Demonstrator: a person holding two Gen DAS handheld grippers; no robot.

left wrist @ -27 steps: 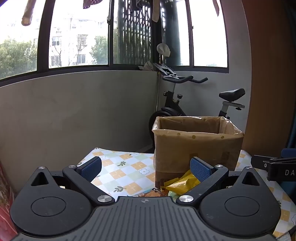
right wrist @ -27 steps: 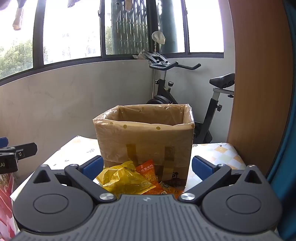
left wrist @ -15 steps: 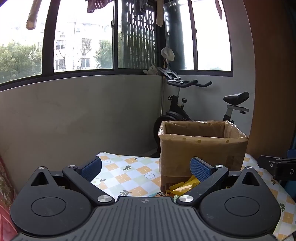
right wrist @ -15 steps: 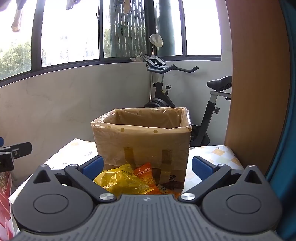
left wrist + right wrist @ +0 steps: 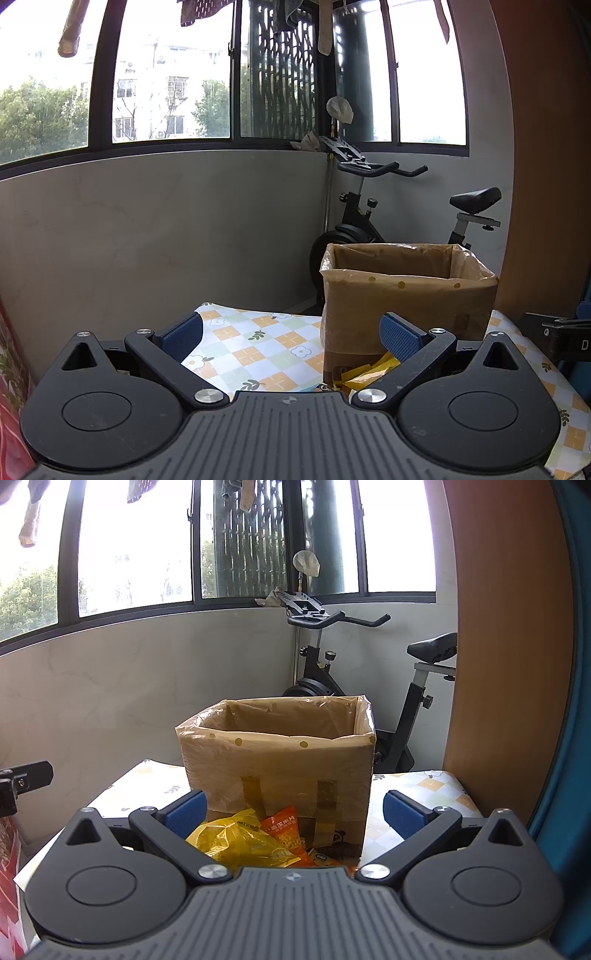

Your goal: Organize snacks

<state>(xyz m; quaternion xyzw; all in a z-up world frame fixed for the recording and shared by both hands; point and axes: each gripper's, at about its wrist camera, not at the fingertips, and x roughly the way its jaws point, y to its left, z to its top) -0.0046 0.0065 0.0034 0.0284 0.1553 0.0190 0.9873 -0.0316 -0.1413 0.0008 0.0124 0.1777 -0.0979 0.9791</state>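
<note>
Both views shifted since the earlier frames: in the left wrist view the box sits further right and less of the yellow packet shows; in the right wrist view the box looks slightly lower and the snack pile about the same.

One exercise bike (image 5: 369, 686) stands far behind the table, against the wall under the windows. One table (image 5: 258, 354) with a checked flower-pattern cloth. One cardboard box (image 5: 280, 768), open-topped, lined with a clear dotted plastic bag, two strips of tape on its near face; it stands upright on the table, far from the grippers.

Snacks lie in a small pile on the table at the near foot of the box, touching it: one yellow packet (image 5: 240, 842), one orange packet (image 5: 284, 827) with printed Chinese characters too small to read, and a darker packet edge to the right that I cannot identify. More may be hidden under the gripper body.

Left gripper (image 5: 291, 332): fingers spread wide, nothing between them, tilted slightly down over the cloth, left of the box. Right gripper (image 5: 293, 810): fingers spread wide, nothing clamped, tilted slightly down, aimed at the snack pile and box face. Each gripper's side shows at the edge of the other's view; a letter "D" is readable on the right one.
</note>
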